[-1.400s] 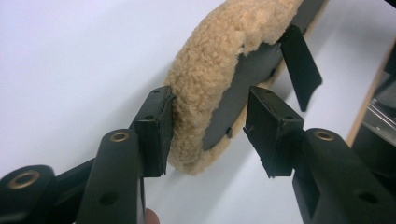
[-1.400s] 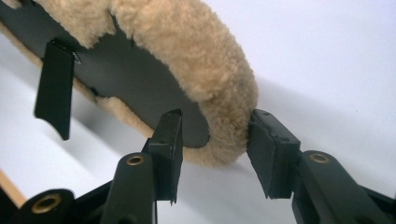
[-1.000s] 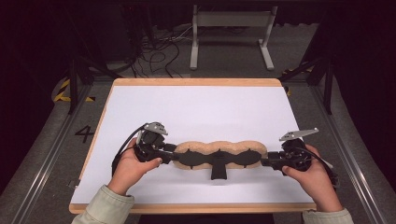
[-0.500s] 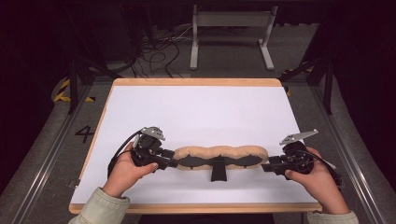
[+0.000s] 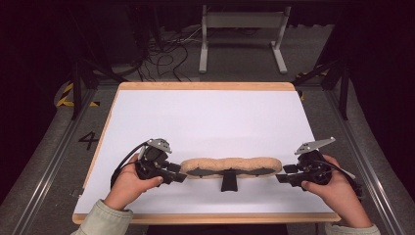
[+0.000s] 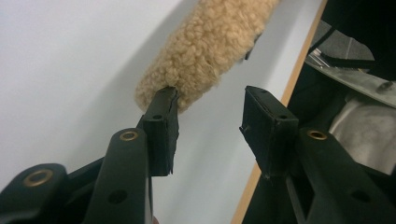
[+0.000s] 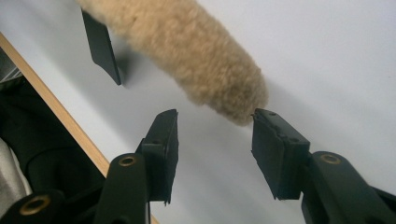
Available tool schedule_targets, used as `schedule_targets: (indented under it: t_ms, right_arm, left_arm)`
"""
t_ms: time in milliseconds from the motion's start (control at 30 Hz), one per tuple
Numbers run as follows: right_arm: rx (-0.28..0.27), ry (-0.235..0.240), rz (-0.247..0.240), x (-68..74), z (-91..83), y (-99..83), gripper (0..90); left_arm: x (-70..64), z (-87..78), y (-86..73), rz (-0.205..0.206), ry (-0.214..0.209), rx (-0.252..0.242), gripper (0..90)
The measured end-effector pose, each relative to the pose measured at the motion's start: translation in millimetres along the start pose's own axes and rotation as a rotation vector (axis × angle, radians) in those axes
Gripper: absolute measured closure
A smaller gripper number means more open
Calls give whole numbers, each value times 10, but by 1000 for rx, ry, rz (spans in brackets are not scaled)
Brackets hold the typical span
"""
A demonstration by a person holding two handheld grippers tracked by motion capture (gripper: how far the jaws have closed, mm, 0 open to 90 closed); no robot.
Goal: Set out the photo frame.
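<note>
A long, tan fleece pad (image 5: 230,166) lies across the near part of the white table (image 5: 210,117), running left to right and parallel to the table's wooden front edge. Its woolly pile faces up and away, while dark patches show along its near side, and a short black strap (image 5: 228,181) sticks out from its middle toward the person. What the dark patches are is hard to tell from the high view; they may be a black backing under the fleece.

The left gripper (image 5: 179,177) sits at the pad's left end, held in the person's left hand (image 5: 128,183). In the left gripper view its jaws stand apart: one fingertip (image 6: 161,114) touches the curly tip of the fleece, while the other is clear of it, over bare table.

The right gripper (image 5: 280,177) sits at the pad's right end, in the right hand (image 5: 337,188). In the right gripper view its jaws are likewise spread, with the rounded end of the pad lying just beyond them; one fingertip (image 7: 273,135) is right at the fleece, and the other stands apart from it. The black strap appears farther off in that view, near the wooden edge.
</note>
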State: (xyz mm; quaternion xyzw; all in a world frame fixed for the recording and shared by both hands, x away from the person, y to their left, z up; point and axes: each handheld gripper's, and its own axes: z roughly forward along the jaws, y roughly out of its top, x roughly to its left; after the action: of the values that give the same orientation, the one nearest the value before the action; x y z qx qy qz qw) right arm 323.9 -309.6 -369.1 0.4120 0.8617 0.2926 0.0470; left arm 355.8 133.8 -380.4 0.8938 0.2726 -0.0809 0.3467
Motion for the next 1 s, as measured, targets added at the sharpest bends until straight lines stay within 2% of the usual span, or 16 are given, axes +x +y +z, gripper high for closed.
schedule_targets:
  t_ms: [200, 333, 467, 567, 667, 700, 767, 800, 867, 900, 1000]
  right_arm:
    - [12, -1, -5, 4, -6, -9, 516]
    - [3, -15, -20, -11, -33, -10, 508]
    - [-1, -28, -34, -33, -61, -22, 520]
    - [19, -63, -84, -46, -78, -33, 584]
    - [31, -90, -105, -69, -87, -40, 639]
    - [29, -91, -101, -78, -92, -41, 661]
    - [10, -107, -88, -103, -106, -50, 763]
    - [4, -109, -86, -119, -115, -52, 813]
    - [-9, -115, -85, -137, -118, -63, 891]
    - [-14, -116, -85, -145, -112, -67, 900]
    - [-22, -123, -84, -157, -79, -72, 900]
  left_arm:
    - [-9, 2, -41, -11, -27, 3, 565]
    - [-8, 7, -45, 8, -3, 8, 598]
    - [10, 20, -84, 23, 29, 50, 641]
    - [-7, 69, -115, 61, 32, 102, 700]
    - [-31, 97, -133, 83, 31, 126, 754]
    - [-22, 102, -130, 109, 47, 123, 778]
    - [-44, 101, -140, 94, 37, 132, 822]
    - [-37, 103, -137, 115, 47, 126, 840]
    - [-51, 109, -156, 115, 30, 132, 867]
    - [-42, 116, -161, 139, 36, 127, 878]
    - [-27, 145, -198, 154, 11, 133, 899]
